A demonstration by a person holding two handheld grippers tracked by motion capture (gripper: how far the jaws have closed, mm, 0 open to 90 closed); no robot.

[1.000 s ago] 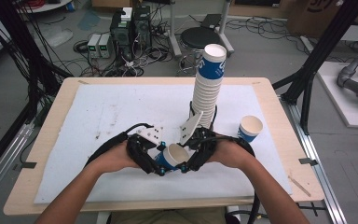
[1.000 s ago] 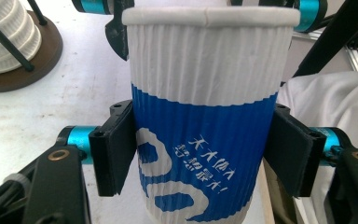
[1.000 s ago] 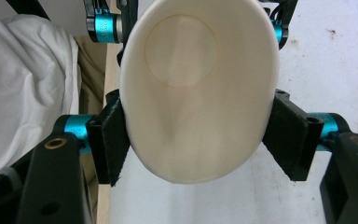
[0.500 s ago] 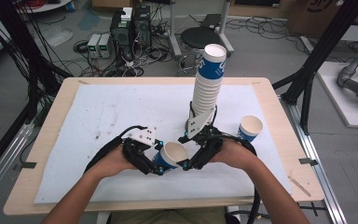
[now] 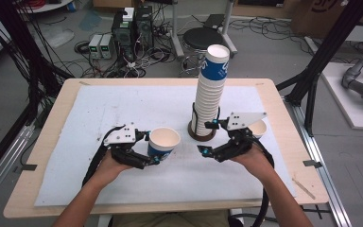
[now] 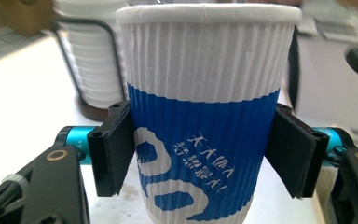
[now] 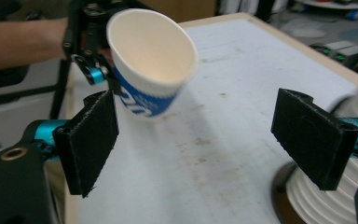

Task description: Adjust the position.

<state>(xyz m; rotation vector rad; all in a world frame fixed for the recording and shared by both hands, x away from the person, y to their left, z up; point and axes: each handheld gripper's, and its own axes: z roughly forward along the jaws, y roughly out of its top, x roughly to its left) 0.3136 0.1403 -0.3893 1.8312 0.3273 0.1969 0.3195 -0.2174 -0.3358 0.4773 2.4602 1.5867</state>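
Paper cup (image 5: 163,143) now gripped by my left gripper (image 5: 152,158) alone; right gripper (image 5: 207,150) has let go, jaws spread: handover done.

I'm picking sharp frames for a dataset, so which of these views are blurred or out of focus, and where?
High view: evenly lit and sharp throughout. Left gripper view: the held cup is crisp, while the stack of cups behind it is soft. Right gripper view: the cup and the left gripper holding it are smeared, the stack's base is blurry, and the right gripper pads are sharp.
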